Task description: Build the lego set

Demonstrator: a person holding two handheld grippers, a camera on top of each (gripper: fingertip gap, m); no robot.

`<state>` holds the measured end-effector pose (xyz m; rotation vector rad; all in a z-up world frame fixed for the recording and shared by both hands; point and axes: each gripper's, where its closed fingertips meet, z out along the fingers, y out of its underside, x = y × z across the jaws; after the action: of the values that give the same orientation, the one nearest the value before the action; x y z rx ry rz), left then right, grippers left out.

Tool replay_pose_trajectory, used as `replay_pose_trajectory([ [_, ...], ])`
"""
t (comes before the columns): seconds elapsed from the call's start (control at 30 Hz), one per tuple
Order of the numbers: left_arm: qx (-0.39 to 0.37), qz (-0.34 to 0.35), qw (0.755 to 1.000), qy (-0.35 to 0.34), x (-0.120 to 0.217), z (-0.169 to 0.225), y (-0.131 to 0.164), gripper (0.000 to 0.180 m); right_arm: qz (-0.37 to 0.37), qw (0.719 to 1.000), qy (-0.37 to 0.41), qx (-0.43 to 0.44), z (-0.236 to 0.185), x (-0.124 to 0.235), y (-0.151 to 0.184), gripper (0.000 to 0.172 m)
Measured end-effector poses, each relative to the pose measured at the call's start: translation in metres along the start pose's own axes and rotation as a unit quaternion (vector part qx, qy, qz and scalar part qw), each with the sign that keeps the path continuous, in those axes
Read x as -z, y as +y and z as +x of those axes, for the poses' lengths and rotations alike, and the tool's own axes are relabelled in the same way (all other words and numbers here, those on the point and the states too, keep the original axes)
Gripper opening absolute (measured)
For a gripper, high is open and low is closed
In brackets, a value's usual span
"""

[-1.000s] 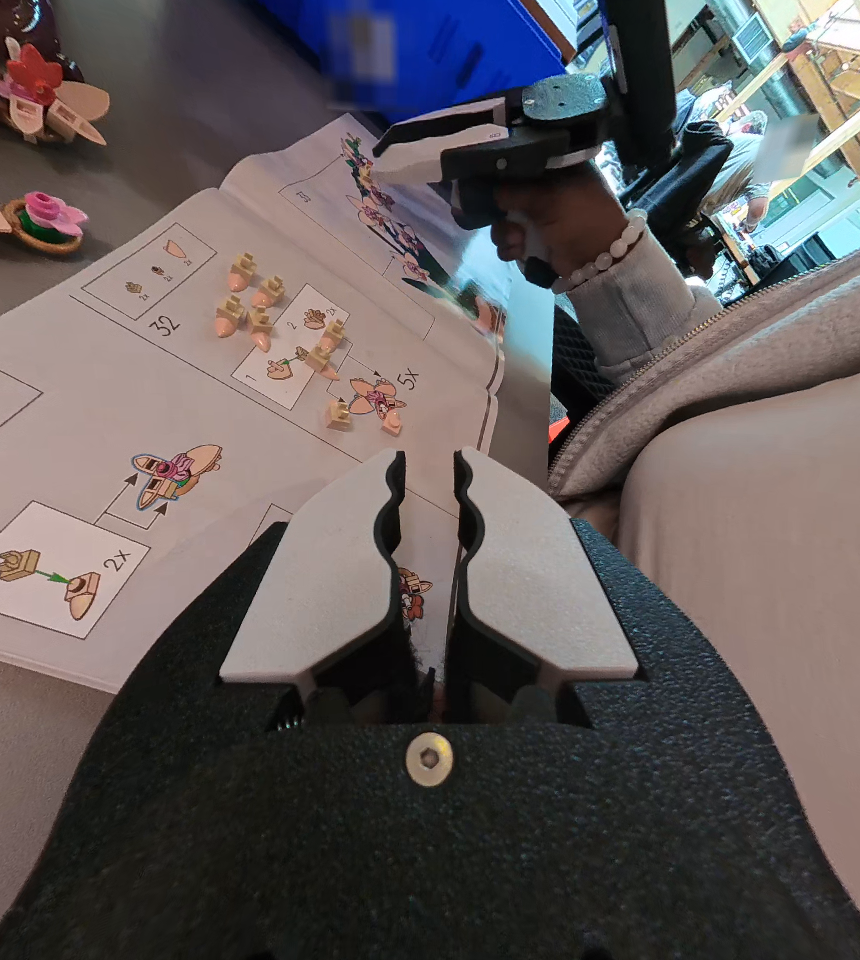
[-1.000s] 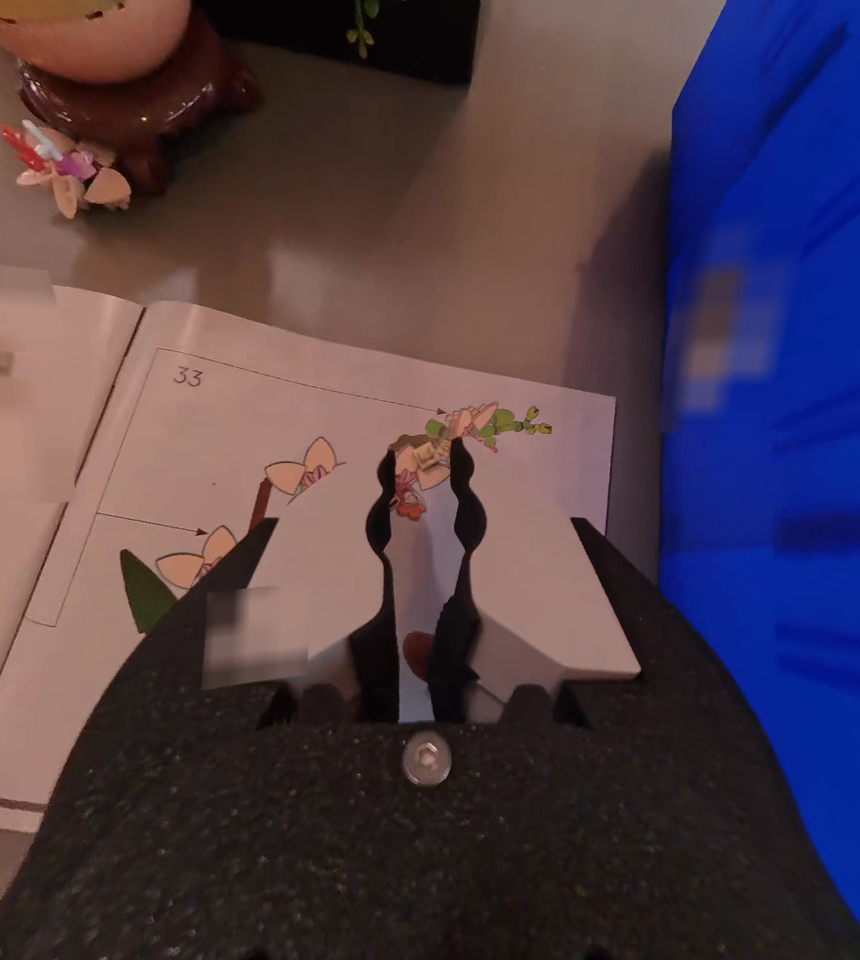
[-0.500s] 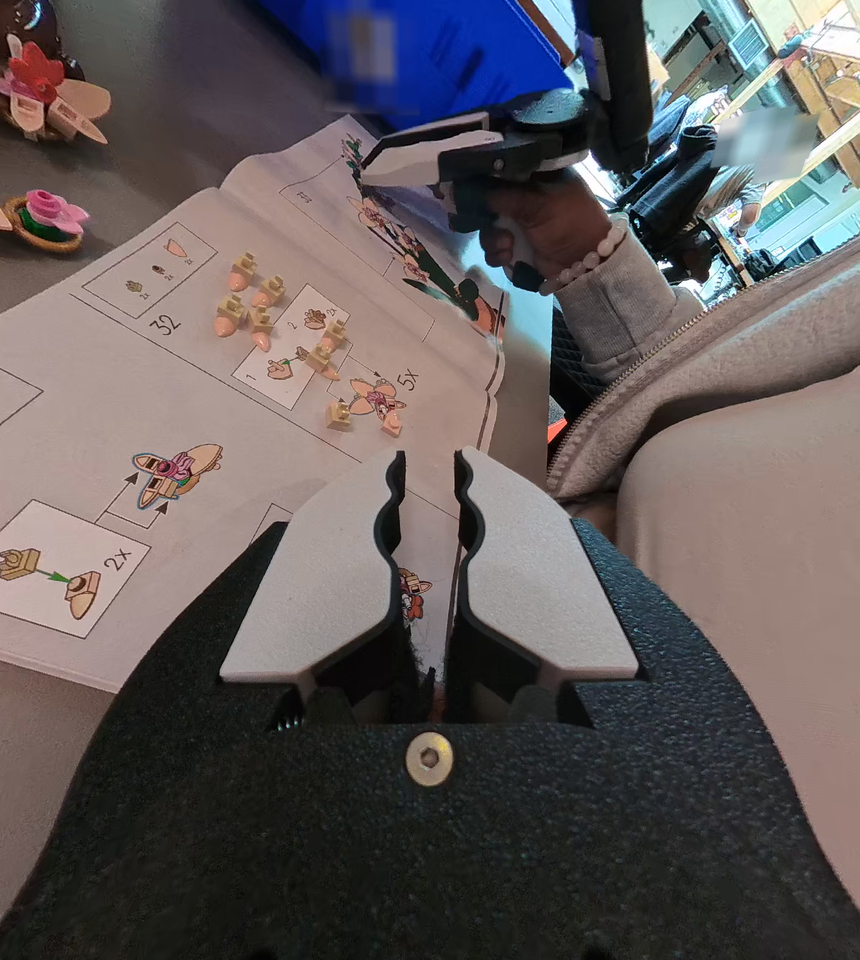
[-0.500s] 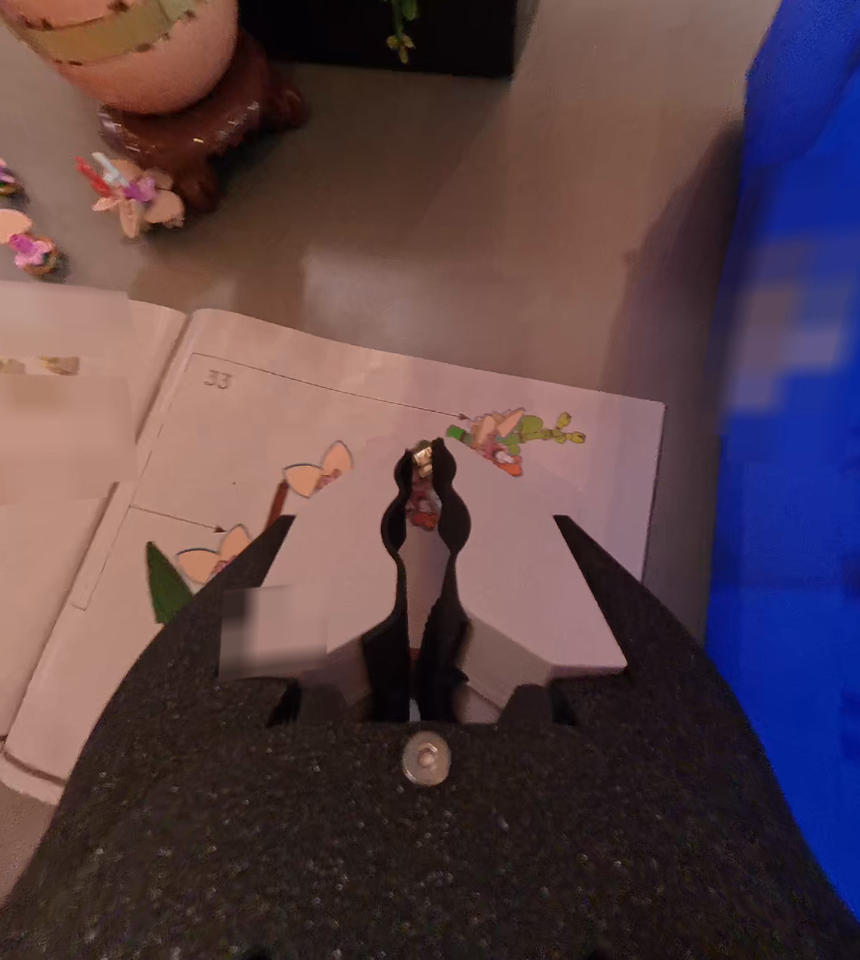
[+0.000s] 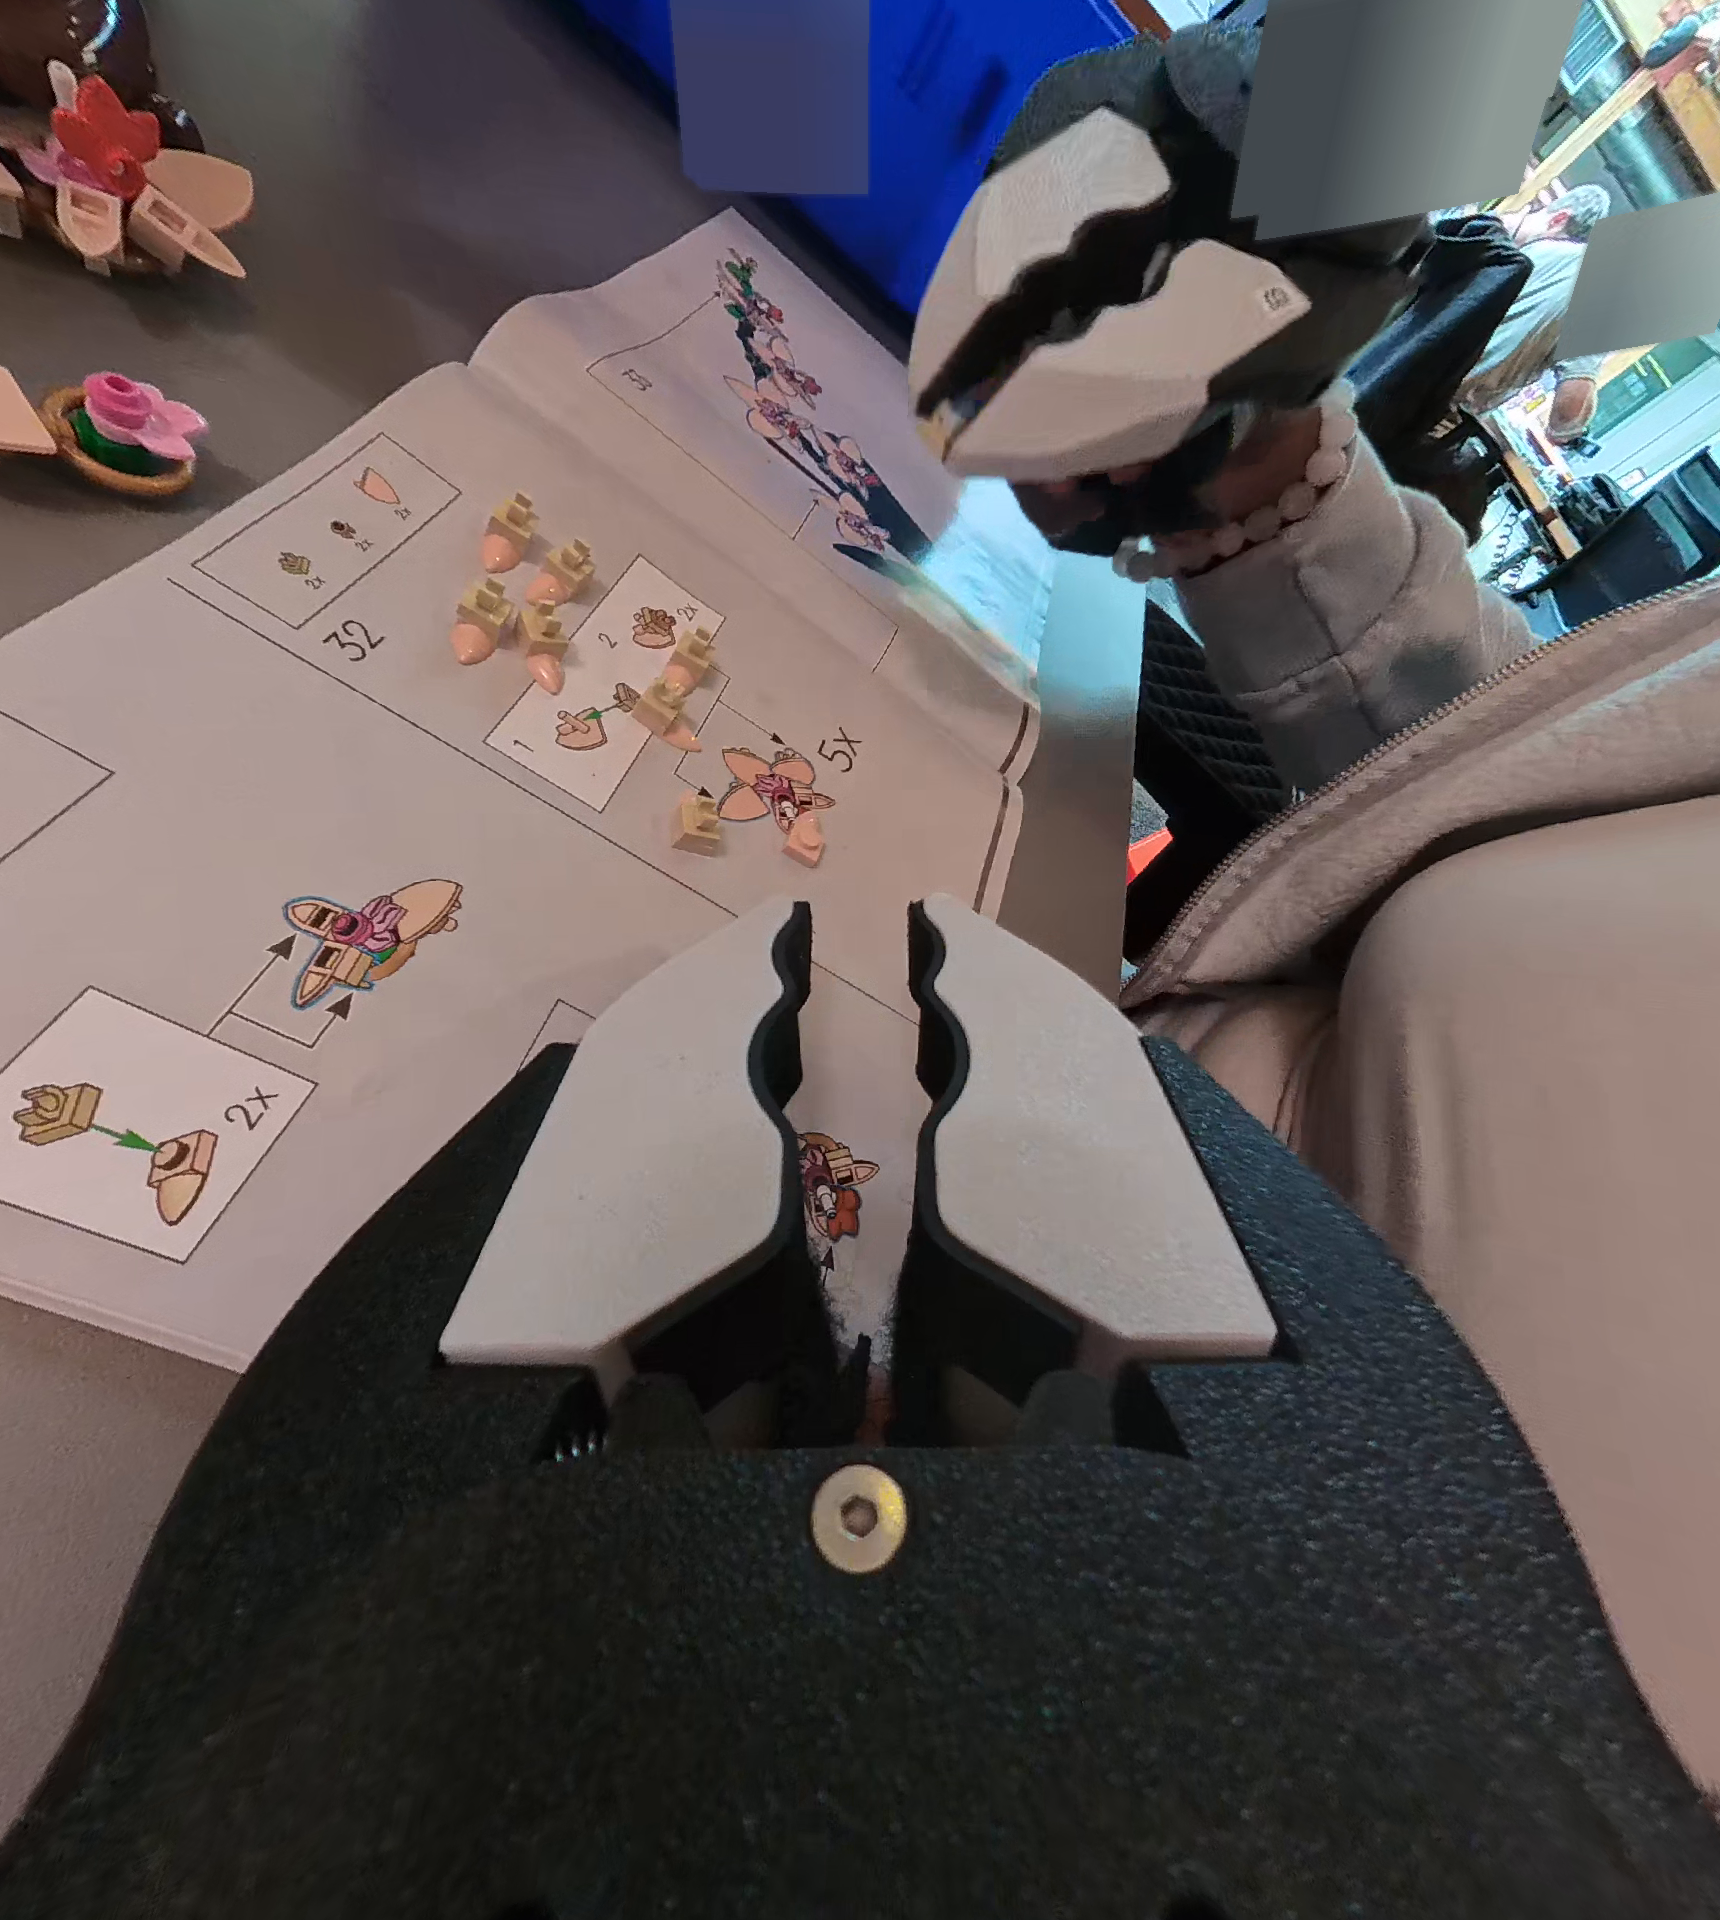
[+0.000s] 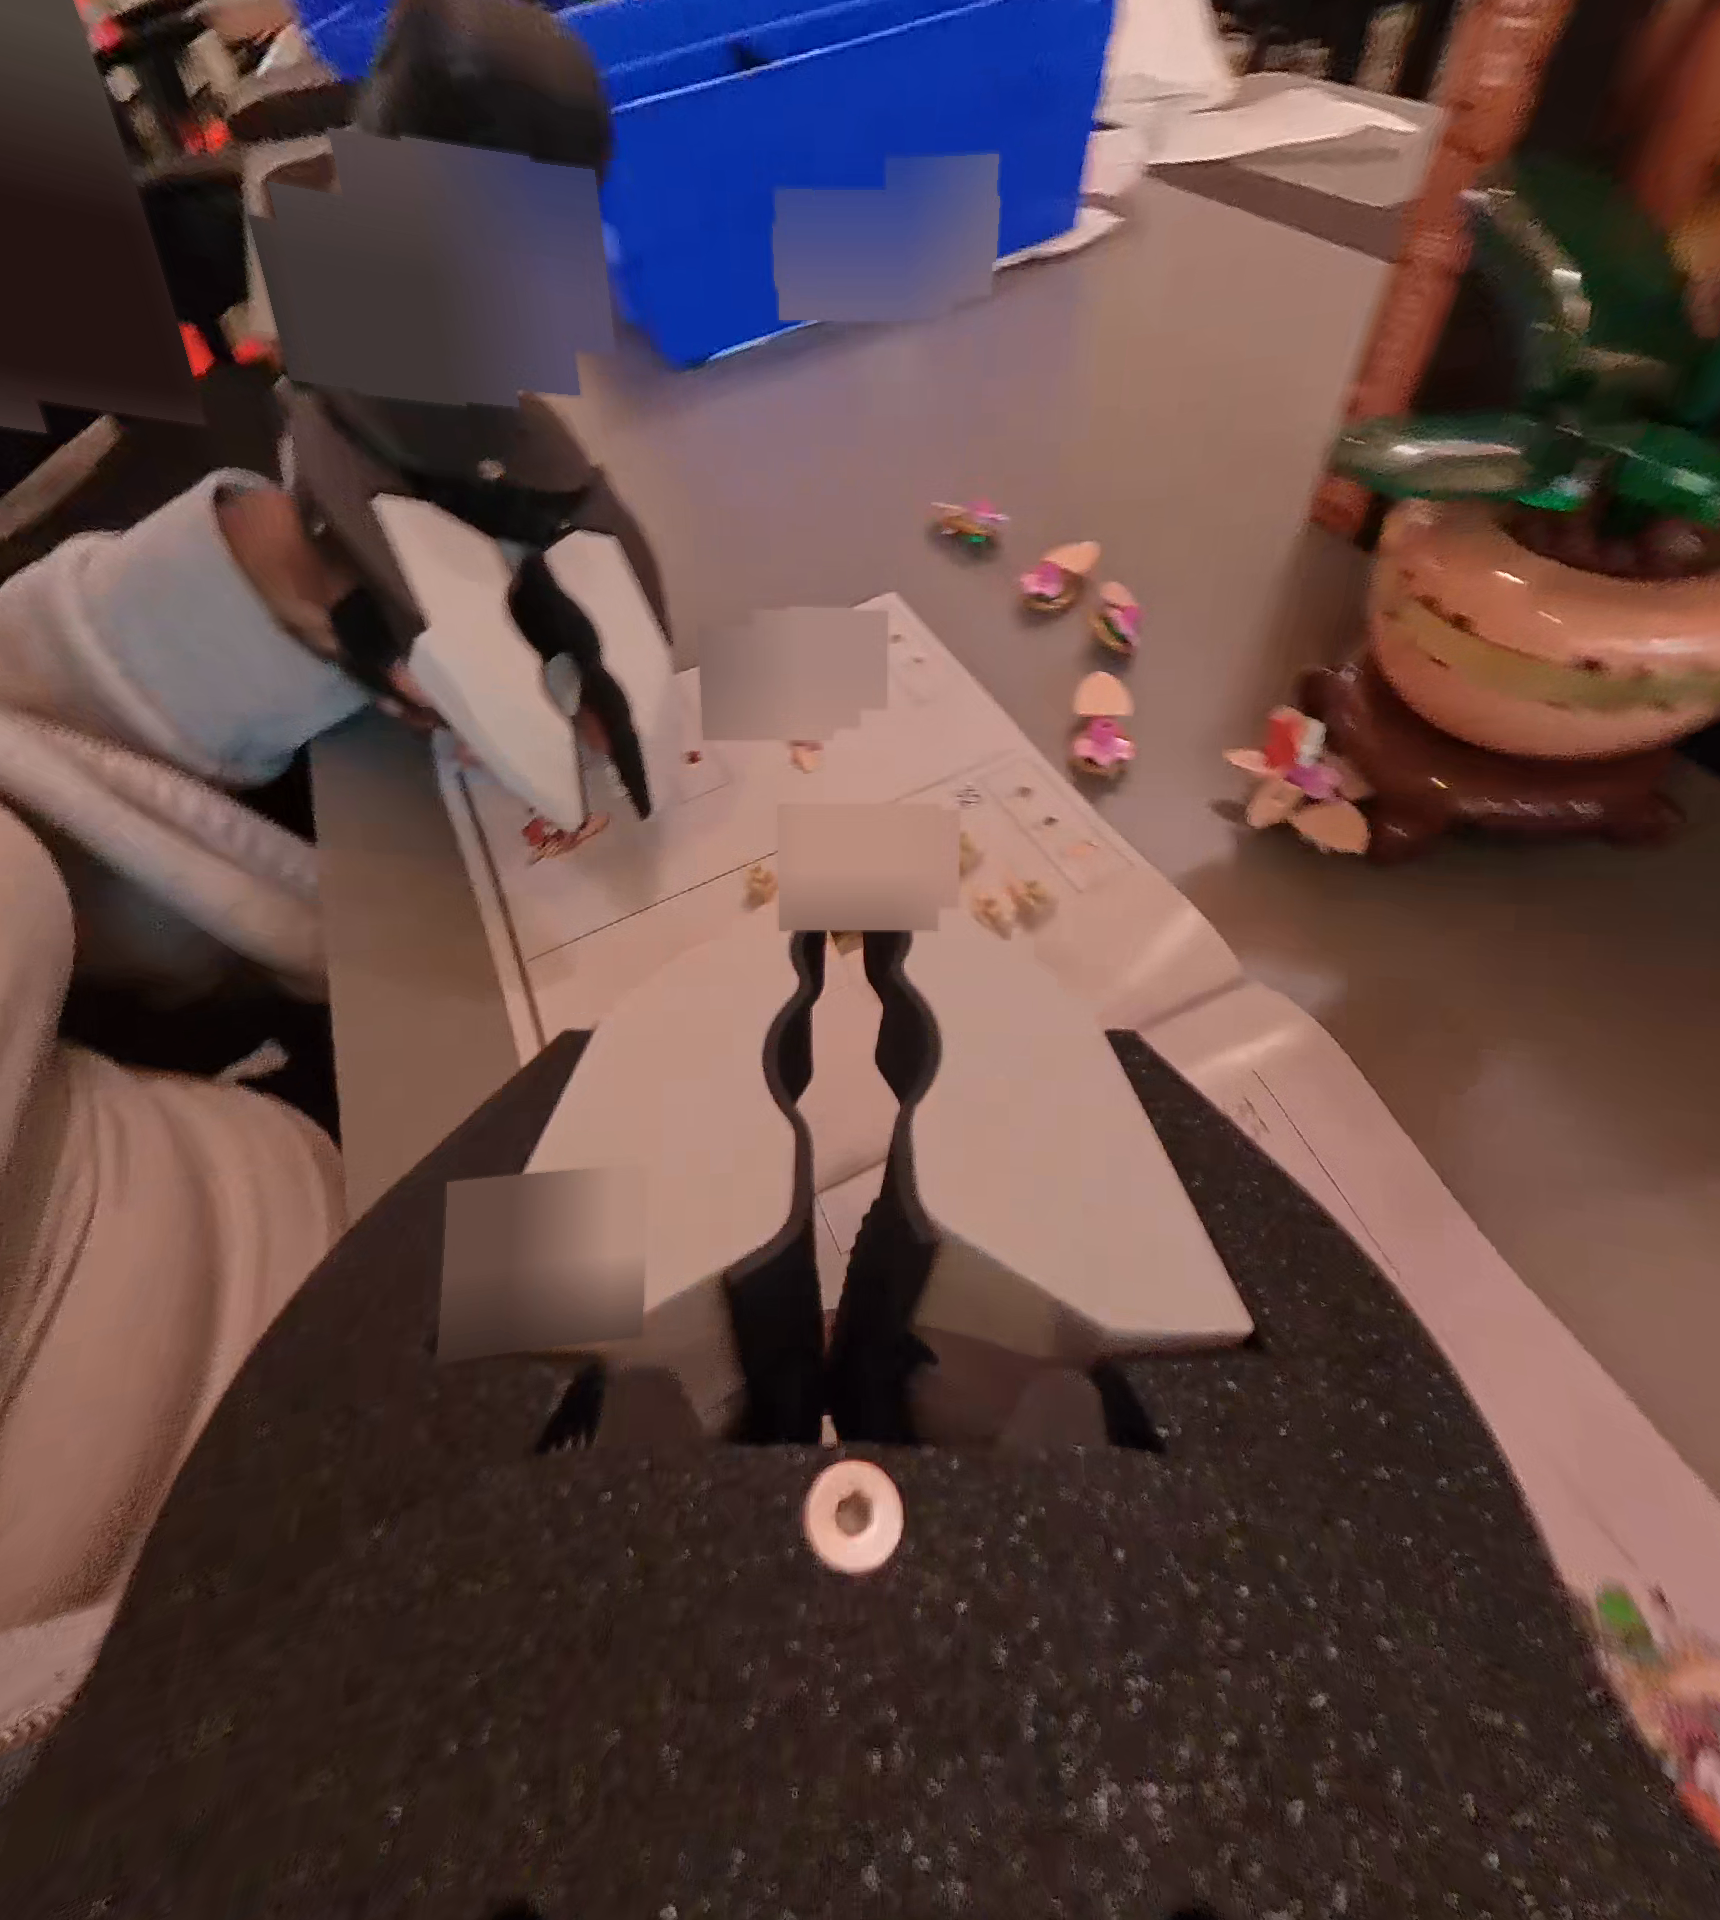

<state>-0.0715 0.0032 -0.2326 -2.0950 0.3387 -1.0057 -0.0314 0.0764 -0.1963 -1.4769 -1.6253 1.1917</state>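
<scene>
Hovering over instruction booklet [image 5: 212, 831], left fingers [image 5: 669, 1122] part empty; right fingers [image 6: 1022, 1143] pinch tan brick [image 6: 843, 941]

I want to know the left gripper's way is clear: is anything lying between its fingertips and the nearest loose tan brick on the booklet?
Nothing visible. Only bare page of the booklet separates the open left gripper from the tan brick; a pink piece lies beside the brick, off to the right.
</scene>
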Motion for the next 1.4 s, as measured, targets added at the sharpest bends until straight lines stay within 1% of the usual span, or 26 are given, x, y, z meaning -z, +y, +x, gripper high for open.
replay_pose_trajectory([
  [0.13,0.001,0.000,1.000,-0.002,0.000,0.000,0.000,0.018,-0.031,0.995,-0.047,0.084,-0.016,-0.012,0.007,0.006],
  [0.23,0.001,0.000,1.000,-0.002,0.000,0.000,0.000,0.018,-0.044,0.990,-0.070,0.112,-0.024,-0.018,0.009,0.006],
  [0.33,0.001,0.003,1.000,0.001,0.000,0.000,0.000,0.018,-0.059,0.987,-0.076,0.125,-0.024,-0.023,0.011,0.006],
  [0.5,0.002,0.007,1.000,0.005,0.001,0.001,-0.001,0.018,-0.093,0.987,-0.076,0.103,-0.028,-0.033,0.019,0.006],
  [0.7,0.004,0.011,1.000,0.011,0.002,0.002,-0.002,0.018,-0.104,0.992,-0.062,0.033,-0.045,-0.049,0.027,0.006],
  [0.83,0.003,0.017,1.000,0.015,0.003,0.003,-0.004,0.018,-0.137,0.989,-0.042,0.039,-0.040,-0.057,0.040,0.006],
  [0.9,0.005,0.021,1.000,0.019,0.004,0.003,-0.004,0.018,-0.146,0.988,-0.045,0.037,-0.040,-0.060,0.044,0.006],
  [1.17,0.008,0.027,0.999,0.025,0.005,0.004,-0.006,0.018,-0.148,0.987,-0.064,0.017,-0.041,-0.061,0.049,0.005],
  [1.4,0.008,0.029,0.999,0.026,0.006,0.004,-0.006,0.018,-0.146,0.987,-0.064,0.016,-0.040,-0.060,0.048,0.006],
])
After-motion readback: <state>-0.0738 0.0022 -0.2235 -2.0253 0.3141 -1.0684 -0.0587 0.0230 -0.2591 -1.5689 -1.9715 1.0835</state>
